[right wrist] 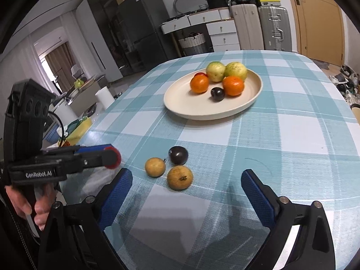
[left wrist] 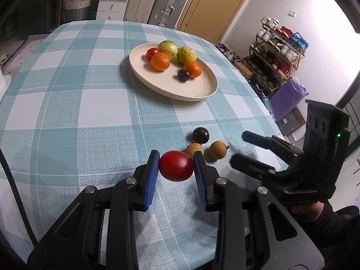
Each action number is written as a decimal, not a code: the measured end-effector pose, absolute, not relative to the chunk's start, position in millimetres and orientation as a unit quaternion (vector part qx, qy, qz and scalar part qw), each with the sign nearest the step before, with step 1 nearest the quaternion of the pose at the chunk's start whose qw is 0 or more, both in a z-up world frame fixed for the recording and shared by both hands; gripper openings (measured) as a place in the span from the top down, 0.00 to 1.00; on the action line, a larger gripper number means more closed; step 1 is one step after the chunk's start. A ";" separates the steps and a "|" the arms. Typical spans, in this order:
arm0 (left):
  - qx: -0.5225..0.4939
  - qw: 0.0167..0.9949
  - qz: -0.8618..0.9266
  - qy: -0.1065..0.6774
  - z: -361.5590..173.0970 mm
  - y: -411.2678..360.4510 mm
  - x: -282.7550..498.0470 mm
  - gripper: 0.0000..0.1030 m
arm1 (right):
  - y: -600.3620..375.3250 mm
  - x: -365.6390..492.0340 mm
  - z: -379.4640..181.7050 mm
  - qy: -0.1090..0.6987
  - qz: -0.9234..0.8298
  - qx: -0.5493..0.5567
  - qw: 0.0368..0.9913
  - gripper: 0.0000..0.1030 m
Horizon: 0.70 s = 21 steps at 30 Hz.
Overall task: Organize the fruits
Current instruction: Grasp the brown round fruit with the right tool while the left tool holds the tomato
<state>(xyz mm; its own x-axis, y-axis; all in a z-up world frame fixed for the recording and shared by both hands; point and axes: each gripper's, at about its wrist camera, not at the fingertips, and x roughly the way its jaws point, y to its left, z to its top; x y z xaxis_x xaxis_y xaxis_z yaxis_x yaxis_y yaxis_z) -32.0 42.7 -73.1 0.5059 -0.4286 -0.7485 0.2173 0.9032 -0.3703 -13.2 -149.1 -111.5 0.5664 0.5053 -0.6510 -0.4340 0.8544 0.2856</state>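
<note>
My left gripper (left wrist: 176, 165) is shut on a red tomato (left wrist: 176, 166) and holds it just above the checked tablecloth; it shows too in the right wrist view (right wrist: 111, 157). Beyond it lie two brown fruits (left wrist: 217, 149) (left wrist: 194, 149) and a dark plum (left wrist: 201, 135). My right gripper (right wrist: 186, 186) is open and empty, close behind the brown fruits (right wrist: 180, 177) (right wrist: 154, 167) and plum (right wrist: 178, 155). A cream plate (left wrist: 198, 90) (right wrist: 180, 105) holds two oranges, two green fruits, a red tomato and a dark plum.
The table's right edge (left wrist: 265, 103) drops to a shoe rack (left wrist: 276, 60) and a purple bag (left wrist: 288, 96). The right gripper's body (left wrist: 292, 157) stands right of the loose fruits. Suitcases and drawers stand behind the table.
</note>
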 end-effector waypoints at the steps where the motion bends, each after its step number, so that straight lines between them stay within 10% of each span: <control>1: -0.116 0.860 -0.188 0.460 -73.4 42.7 -32.6 0.73 | -145.8 -11.9 -113.1 0.386 0.267 0.042 0.882 0.17; 7: -0.116 0.860 -0.186 0.460 -73.5 45.7 -32.9 0.73 | -135.8 -7.4 -119.1 0.400 0.270 0.030 0.876 0.31; 14: -0.121 0.861 -0.182 0.460 -72.7 50.6 -31.9 0.73 | -126.0 -5.3 -126.8 0.418 0.276 0.009 0.866 0.71; 21: -0.140 0.857 -0.182 0.462 -71.8 56.8 -26.7 0.73 | -133.5 -5.9 -122.6 0.406 0.265 0.014 0.874 0.71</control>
<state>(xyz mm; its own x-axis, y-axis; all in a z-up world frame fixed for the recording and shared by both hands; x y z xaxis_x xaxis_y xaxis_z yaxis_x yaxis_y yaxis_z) -26.7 56.8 -71.8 0.5075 -0.4409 -0.7403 0.1826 0.8947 -0.4076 -5.9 -133.5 -122.6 0.5297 0.4743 -0.7032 -0.4515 0.8595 0.2396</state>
